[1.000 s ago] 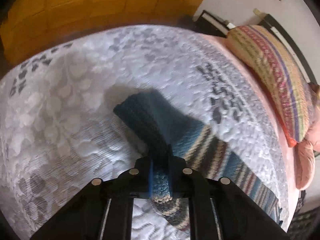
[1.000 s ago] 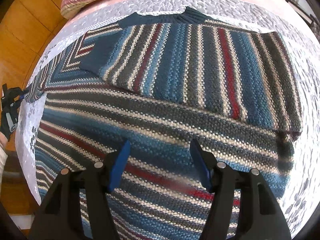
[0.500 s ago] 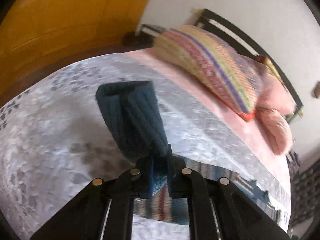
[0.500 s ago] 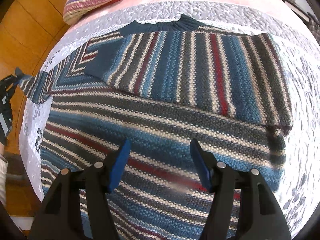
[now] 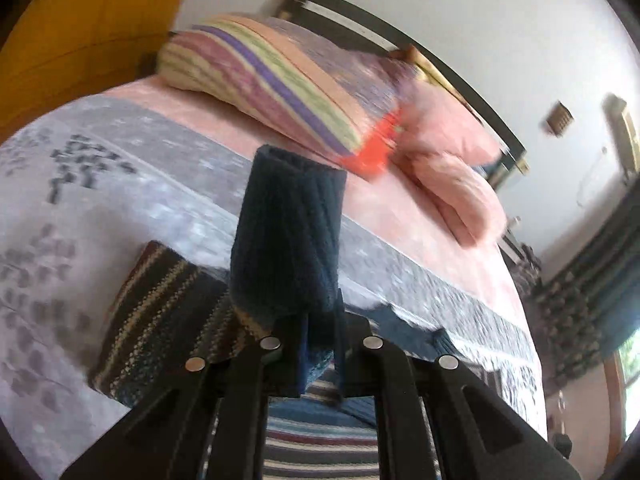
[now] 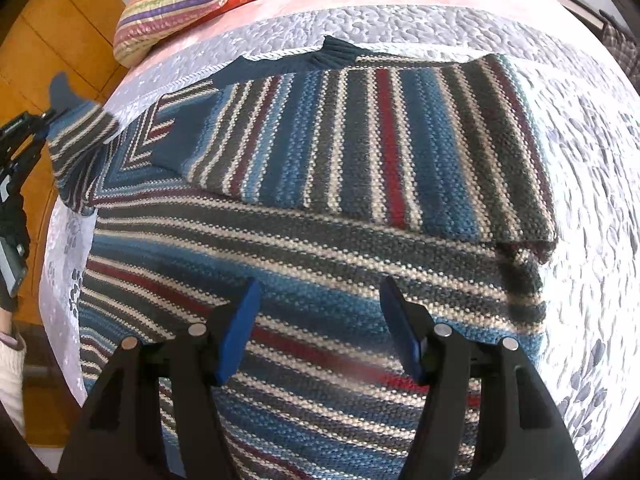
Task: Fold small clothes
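Observation:
A striped knit sweater (image 6: 320, 240) in blue, grey, cream and red lies spread on the bed, its right sleeve folded across the chest. My left gripper (image 5: 320, 352) is shut on the sweater's left sleeve, whose dark blue cuff (image 5: 288, 240) stands up in front of the lens. In the right wrist view that sleeve (image 6: 80, 140) is lifted off the bed at the far left, with the left gripper (image 6: 24, 136) on it. My right gripper (image 6: 320, 336) hovers open over the sweater's lower body with nothing between its fingers.
A grey quilted bedspread (image 6: 592, 160) covers the bed, pink sheet (image 5: 400, 216) beyond it. A striped pillow (image 5: 280, 80) and pink pillows (image 5: 452, 160) lie by the dark headboard (image 5: 400, 36). An orange wooden wall (image 6: 48, 40) runs along the left. A person's sleeve (image 6: 10, 364) shows at left.
My left gripper has raised the sleeve off the bed and swung it toward the sweater body, so the cuff now stands upright. The right gripper has stayed open and nearly still.

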Demonstrator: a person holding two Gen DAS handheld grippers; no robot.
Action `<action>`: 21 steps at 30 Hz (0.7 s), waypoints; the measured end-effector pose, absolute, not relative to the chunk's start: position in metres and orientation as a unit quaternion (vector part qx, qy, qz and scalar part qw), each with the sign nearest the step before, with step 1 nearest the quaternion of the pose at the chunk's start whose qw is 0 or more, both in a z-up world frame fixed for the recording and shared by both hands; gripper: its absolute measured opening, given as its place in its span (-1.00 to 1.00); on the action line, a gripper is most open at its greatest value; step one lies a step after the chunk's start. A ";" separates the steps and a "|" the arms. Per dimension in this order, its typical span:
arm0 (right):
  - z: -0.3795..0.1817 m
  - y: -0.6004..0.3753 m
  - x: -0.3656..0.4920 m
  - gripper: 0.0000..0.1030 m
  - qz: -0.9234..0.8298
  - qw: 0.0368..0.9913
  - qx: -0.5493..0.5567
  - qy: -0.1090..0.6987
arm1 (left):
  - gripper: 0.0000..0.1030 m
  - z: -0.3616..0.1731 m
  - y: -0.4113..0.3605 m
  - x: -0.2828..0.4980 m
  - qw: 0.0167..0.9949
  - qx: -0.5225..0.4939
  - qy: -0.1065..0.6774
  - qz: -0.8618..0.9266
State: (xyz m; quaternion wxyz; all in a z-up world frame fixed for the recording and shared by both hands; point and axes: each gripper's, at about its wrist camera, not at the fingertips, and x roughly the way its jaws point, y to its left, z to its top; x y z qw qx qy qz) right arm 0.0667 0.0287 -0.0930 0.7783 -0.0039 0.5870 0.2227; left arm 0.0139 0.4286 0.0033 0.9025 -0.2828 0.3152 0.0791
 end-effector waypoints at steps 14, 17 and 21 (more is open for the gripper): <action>-0.097 0.018 0.068 0.21 0.218 0.779 0.001 0.588 | -0.81 -0.076 0.345 0.052 0.878 -0.231 0.418 0.035; -0.096 0.017 0.068 0.21 0.218 0.779 0.002 0.588 | -0.79 -0.091 0.335 0.055 0.867 -0.212 0.451 0.007; -0.094 0.019 0.068 0.21 0.218 0.780 -0.003 0.586 | -0.50 -0.102 0.327 0.051 0.852 -0.203 0.479 -0.048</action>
